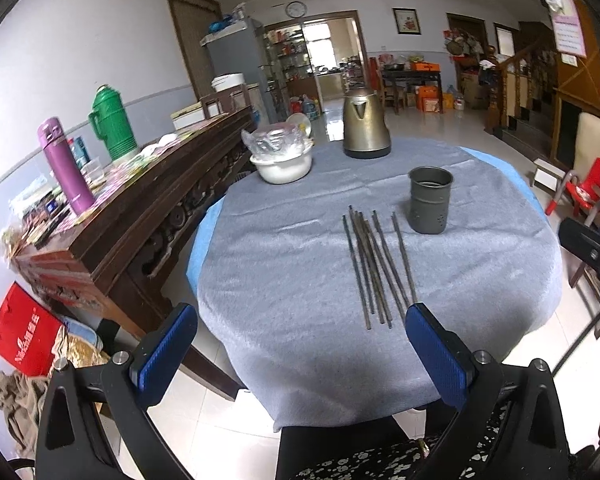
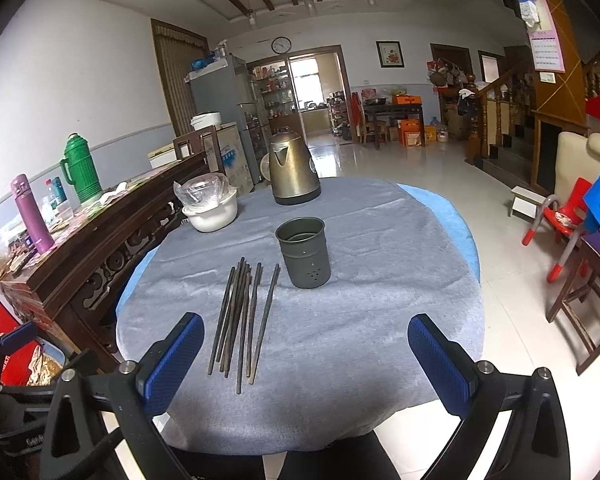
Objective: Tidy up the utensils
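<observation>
While nothing gripped: both sets of jaws wide, empty.
left gripper [image 1: 300,354]: near table edge, chopsticks [image 1: 376,268] ahead, nearer right finger.
right gripper [image 2: 306,364]: chopsticks [image 2: 242,312] ahead, nearer left finger.
risk, pick: thin rods bunched, touching; likely to grab several or roll on grey cloth [image 2: 360,340].
risk, drop-in: holder cup [image 2: 305,253] upright just beyond tips, light; could tip if clipped.
farther: kettle [image 2: 293,168], untouched.

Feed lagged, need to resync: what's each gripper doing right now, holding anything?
Left gripper: jaws open, empty, short of the chopsticks on the table.
Right gripper: jaws open, empty, also holding nothing.
</observation>
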